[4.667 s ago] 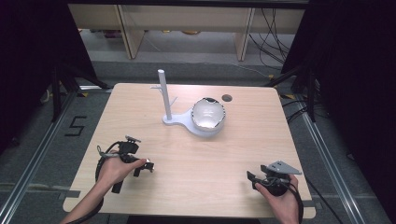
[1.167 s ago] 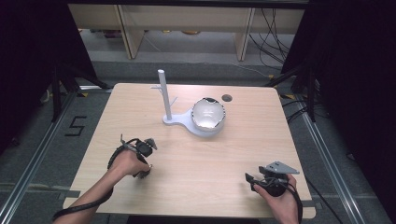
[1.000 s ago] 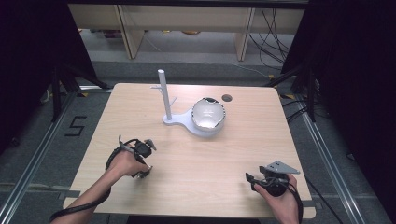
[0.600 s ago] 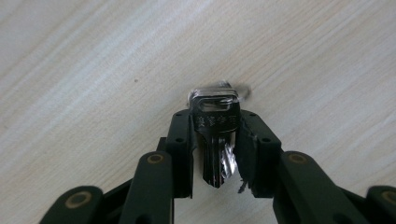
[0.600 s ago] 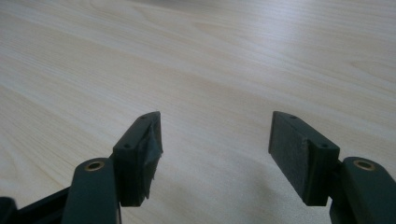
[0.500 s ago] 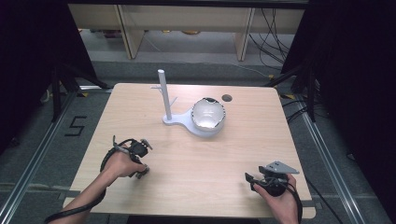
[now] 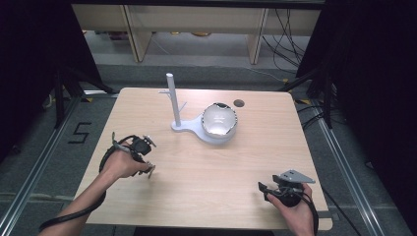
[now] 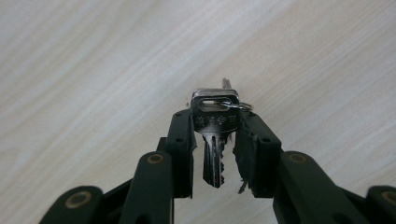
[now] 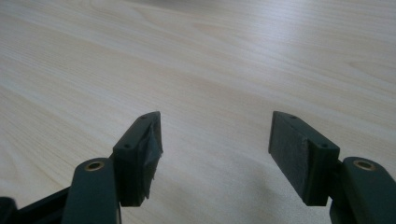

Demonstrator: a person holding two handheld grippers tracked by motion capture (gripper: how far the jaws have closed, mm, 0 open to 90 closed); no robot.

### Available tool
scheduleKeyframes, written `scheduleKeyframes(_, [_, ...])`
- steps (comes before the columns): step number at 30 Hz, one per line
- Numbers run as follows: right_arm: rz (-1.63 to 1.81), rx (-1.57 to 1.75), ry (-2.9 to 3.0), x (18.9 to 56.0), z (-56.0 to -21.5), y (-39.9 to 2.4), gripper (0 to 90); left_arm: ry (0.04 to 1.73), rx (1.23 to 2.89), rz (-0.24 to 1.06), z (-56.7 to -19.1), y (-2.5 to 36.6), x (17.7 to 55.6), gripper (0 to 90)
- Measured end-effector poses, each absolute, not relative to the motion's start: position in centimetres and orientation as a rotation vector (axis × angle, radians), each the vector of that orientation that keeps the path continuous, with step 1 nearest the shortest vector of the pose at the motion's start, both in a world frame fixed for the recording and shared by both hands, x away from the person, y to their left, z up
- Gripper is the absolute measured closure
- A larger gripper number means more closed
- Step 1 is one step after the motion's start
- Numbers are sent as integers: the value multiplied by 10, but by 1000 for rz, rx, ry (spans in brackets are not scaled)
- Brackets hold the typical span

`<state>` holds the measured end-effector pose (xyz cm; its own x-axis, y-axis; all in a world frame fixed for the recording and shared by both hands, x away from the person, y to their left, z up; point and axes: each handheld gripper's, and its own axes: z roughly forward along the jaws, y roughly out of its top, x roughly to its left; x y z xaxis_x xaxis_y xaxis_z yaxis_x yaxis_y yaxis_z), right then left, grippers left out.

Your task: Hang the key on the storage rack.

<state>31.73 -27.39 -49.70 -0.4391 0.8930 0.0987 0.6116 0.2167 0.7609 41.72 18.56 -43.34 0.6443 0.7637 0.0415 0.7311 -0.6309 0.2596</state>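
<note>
Left gripper view: left gripper (image 8: 215, 140) fingers pinching key (image 8: 215, 128); right gripper (image 9: 215, 154) fingers spread.

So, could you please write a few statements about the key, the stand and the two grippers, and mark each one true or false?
1. The left gripper grips a key by its head. True.
2. The right gripper also holds a key. False: its jaws stand open over bare table.
3. A white stand with an upright post stands on the table. True.
4. A key ring hangs on the post. False: nothing hangs on it.
5. The shiny bowl sits beside the post. True.
</note>
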Motion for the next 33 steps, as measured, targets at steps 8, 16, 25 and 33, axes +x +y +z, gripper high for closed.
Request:
scheduleKeyframes(8, [1067, 1402, 2133, 318, -497, -274, 358, 1195, 2603, 304, -404, 188, 437, 674])
scheduleKeyframes(16, [1054, 1403, 2131, 319, -498, -275, 357, 1231, 2558, 356, -379, 188, 453, 674])
scheduleKeyframes(25, [1052, 1401, 2131, 319, -498, -275, 357, 1169, 2547, 409, -361, 192, 470, 674])
scheduleKeyframes(33, [1066, 1376, 2112, 319, -498, -276, 358, 1160, 2519, 462, -344, 190, 477, 674])
